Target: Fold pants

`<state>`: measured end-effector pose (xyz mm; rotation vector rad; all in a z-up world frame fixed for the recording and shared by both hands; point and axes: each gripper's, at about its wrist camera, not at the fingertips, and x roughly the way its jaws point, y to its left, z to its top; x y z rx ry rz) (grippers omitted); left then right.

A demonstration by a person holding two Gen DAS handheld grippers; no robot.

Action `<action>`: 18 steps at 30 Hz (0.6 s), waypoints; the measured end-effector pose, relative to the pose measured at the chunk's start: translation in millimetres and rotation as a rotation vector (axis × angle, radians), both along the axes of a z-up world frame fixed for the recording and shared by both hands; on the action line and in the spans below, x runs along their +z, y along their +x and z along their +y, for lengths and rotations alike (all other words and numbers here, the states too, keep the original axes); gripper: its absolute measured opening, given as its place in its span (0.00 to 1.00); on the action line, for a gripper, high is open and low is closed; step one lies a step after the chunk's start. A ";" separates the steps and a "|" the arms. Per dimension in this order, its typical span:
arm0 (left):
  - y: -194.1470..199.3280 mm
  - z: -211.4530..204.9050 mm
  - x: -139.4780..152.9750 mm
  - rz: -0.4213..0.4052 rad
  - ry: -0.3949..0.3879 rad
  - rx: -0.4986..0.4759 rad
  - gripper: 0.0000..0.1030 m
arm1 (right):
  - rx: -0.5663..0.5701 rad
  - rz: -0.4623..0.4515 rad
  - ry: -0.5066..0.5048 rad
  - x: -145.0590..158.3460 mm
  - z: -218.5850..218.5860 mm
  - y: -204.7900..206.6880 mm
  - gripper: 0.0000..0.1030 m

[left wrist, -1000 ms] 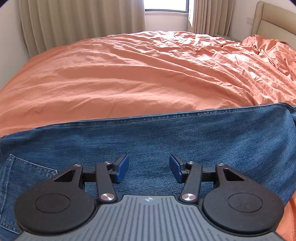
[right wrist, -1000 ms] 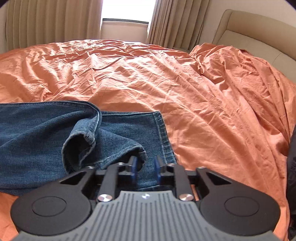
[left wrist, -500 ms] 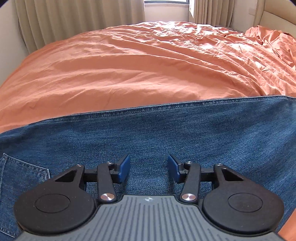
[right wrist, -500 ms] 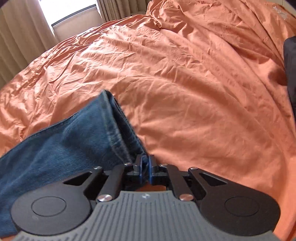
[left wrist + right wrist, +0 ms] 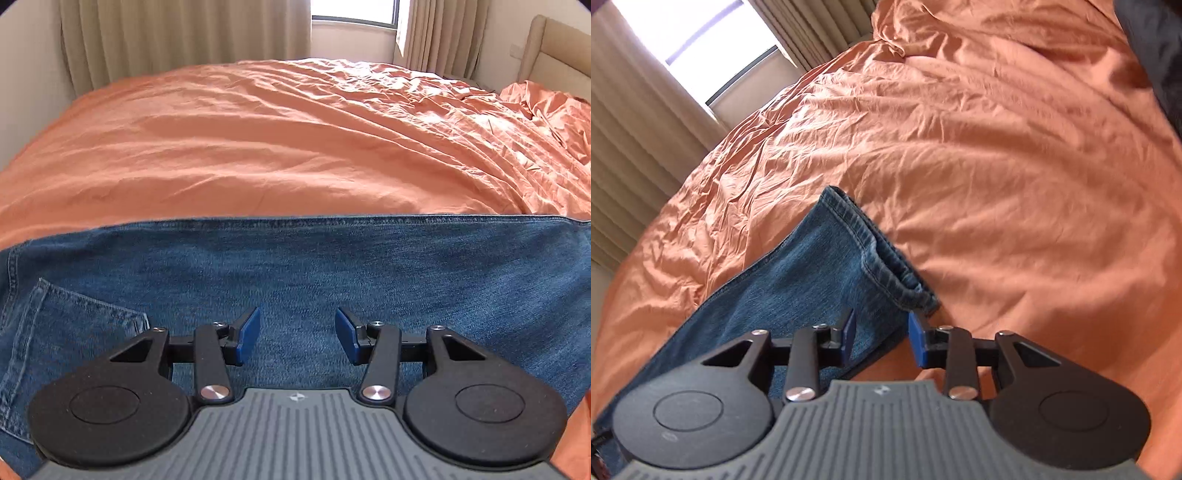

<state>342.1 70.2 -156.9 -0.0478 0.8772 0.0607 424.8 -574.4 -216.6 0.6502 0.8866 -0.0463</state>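
An orange bedspread (image 5: 295,147) serves as the folding surface, with blue jeans (image 5: 332,266) laid flat along its near edge. The left gripper (image 5: 297,334) hovers spread over the denim, holding nothing. The right gripper (image 5: 881,334) is opening at the leg hems (image 5: 886,258), apparently letting them settle aligned.

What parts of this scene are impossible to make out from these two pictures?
- Jeans: waistband cut off by the left view's left edge.
- Jeans' near edge: hidden under the left gripper body.
- Dark thing: cut off at the right view's corner, unidentifiable.
- Right gripper, jaws opening: denim beneath hidden.
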 end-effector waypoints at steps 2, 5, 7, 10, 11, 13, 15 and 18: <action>-3.0 3.8 -2.5 0.019 -0.031 0.009 0.54 | -0.052 0.018 0.113 -21.3 -5.0 -1.1 0.41; -9.0 -0.3 -1.7 0.009 -0.045 -0.013 0.52 | -0.129 -0.008 0.240 -47.9 -13.6 -2.0 0.42; -9.5 -6.0 -1.8 0.015 -0.063 -0.033 0.52 | -0.193 -0.045 0.323 -60.6 -20.0 -3.9 0.40; -5.3 -18.3 -4.8 0.030 -0.075 -0.063 0.51 | -0.286 -0.088 0.411 -71.0 -28.9 -6.2 0.20; -3.4 -24.2 -5.4 0.032 -0.078 -0.074 0.49 | -0.290 -0.103 0.439 -71.0 -30.6 -6.8 0.17; 2.5 -37.6 -7.2 0.036 -0.089 -0.109 0.46 | -0.254 -0.178 0.380 -52.3 -27.6 -9.6 0.11; 9.7 -53.6 -8.3 0.036 -0.084 -0.159 0.42 | -0.187 -0.253 0.261 -28.5 -19.9 -10.2 0.07; 25.0 -88.6 -14.1 0.043 -0.062 -0.258 0.38 | -0.188 -0.171 0.229 -33.0 -18.8 -1.9 0.07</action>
